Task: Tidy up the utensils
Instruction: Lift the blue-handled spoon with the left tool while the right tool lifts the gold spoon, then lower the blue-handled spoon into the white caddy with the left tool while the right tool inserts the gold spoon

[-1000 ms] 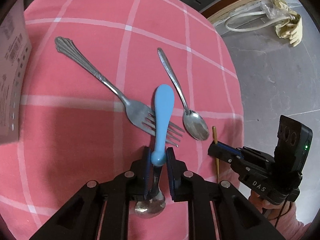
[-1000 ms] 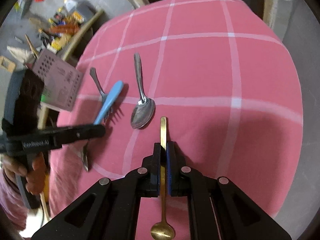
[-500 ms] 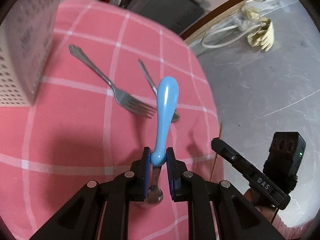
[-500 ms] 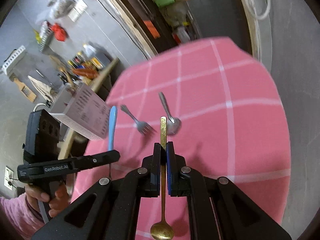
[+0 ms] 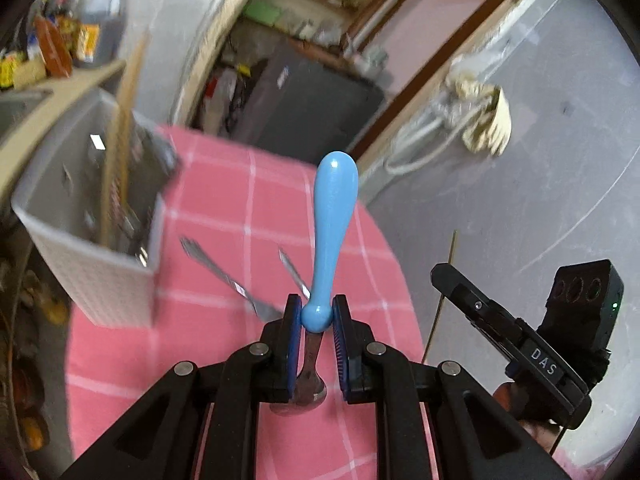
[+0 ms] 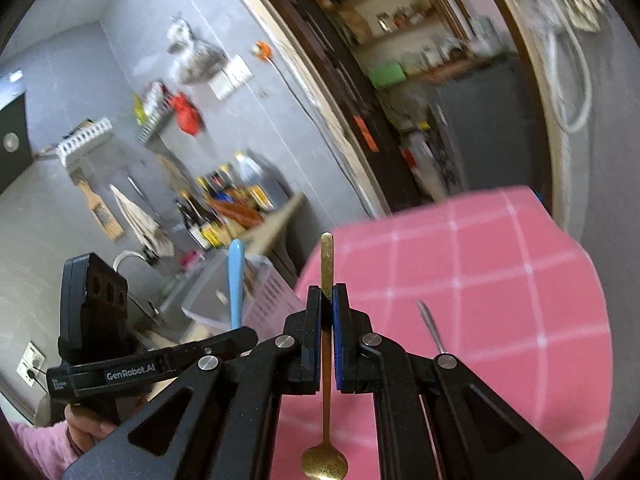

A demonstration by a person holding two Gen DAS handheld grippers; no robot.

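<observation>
My left gripper (image 5: 316,316) is shut on a blue-handled spoon (image 5: 332,216), handle pointing up, metal bowl low between the fingers, held above the pink checked tablecloth (image 5: 224,280). My right gripper (image 6: 327,300) is shut on a thin gold spoon (image 6: 327,264), handle up, bowl (image 6: 324,462) below. A perforated grey-white utensil basket (image 5: 104,264) stands at the table's left with chopsticks (image 5: 120,128) in it. A silver fork (image 5: 224,276) and a silver spoon (image 5: 294,272) lie on the cloth beyond the left gripper.
The right gripper shows at the right in the left wrist view (image 5: 516,340). The left gripper shows at the left in the right wrist view (image 6: 152,364). A counter with bottles (image 6: 224,204) is behind the basket. Grey floor lies right of the table.
Both grippers have lifted and tilted up with their spoons. The table has dropped lower in both views and the basket has come into view, closer on the left.
</observation>
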